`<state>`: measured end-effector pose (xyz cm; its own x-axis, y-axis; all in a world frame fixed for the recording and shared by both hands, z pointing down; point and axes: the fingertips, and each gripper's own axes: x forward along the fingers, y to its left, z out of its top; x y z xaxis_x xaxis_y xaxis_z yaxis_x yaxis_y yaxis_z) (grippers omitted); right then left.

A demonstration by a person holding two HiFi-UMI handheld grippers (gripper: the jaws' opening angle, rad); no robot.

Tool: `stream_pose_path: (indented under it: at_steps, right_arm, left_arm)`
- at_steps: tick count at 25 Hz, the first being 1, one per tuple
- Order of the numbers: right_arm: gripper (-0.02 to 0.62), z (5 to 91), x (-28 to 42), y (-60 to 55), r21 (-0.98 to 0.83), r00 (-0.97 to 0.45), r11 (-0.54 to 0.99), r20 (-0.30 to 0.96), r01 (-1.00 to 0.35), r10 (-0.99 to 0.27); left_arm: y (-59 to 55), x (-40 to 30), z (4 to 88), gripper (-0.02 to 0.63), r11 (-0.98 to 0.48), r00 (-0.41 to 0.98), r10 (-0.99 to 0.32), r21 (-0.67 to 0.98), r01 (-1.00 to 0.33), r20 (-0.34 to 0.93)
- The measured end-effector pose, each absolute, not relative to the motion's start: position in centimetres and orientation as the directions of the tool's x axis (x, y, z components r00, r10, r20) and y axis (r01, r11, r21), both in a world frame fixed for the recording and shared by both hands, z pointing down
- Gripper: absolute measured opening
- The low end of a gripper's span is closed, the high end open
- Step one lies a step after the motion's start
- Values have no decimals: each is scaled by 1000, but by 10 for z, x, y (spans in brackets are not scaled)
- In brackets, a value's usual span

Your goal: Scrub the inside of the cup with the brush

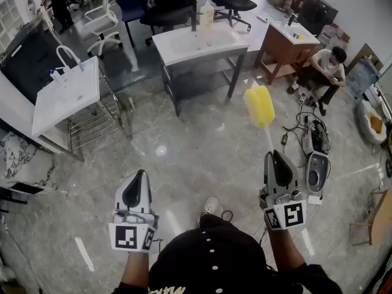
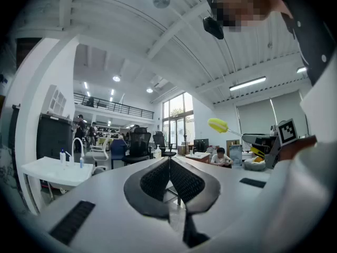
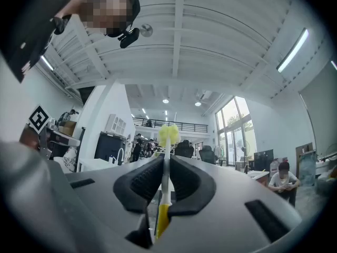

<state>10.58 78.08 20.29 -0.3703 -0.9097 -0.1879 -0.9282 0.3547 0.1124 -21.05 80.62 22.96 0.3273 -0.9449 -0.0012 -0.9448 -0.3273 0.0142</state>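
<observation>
The left claw (image 1: 139, 175) hangs over the marble floor (image 1: 202, 158), jaws pressed together with nothing between them. The right claw (image 1: 274, 157) pinches the thin white handle of the brush (image 1: 259, 106), whose yellow sponge head sticks out ahead, tilted slightly upward.

Bare floor (image 1: 184, 152) lies ahead of the left tool (image 1: 139, 175) and between both tools, open as far as the white sink surface (image 1: 199, 45) beyond. The brush (image 1: 260, 106) clamped in the right tool (image 1: 274, 155) juts forward over it. At the left, a sink stand (image 1: 64, 97) with a wire rack (image 1: 92, 124) closes that side. Right of the right tool, cables (image 1: 303, 127) and a grey device (image 1: 316, 170) clutter the floor, with a seated person (image 1: 324, 72) and a wooden cabinet (image 1: 288, 41) behind.
</observation>
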Motion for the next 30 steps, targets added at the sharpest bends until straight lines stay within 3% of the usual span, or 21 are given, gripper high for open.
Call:
stream_pose_path:
  at_steps: [30]
  right_arm:
    - [49, 201, 166, 608, 66, -406, 402, -221, -913, -887]
  left_arm:
    - [647, -143, 231, 26, -259, 259, -966, 4, -966, 10]
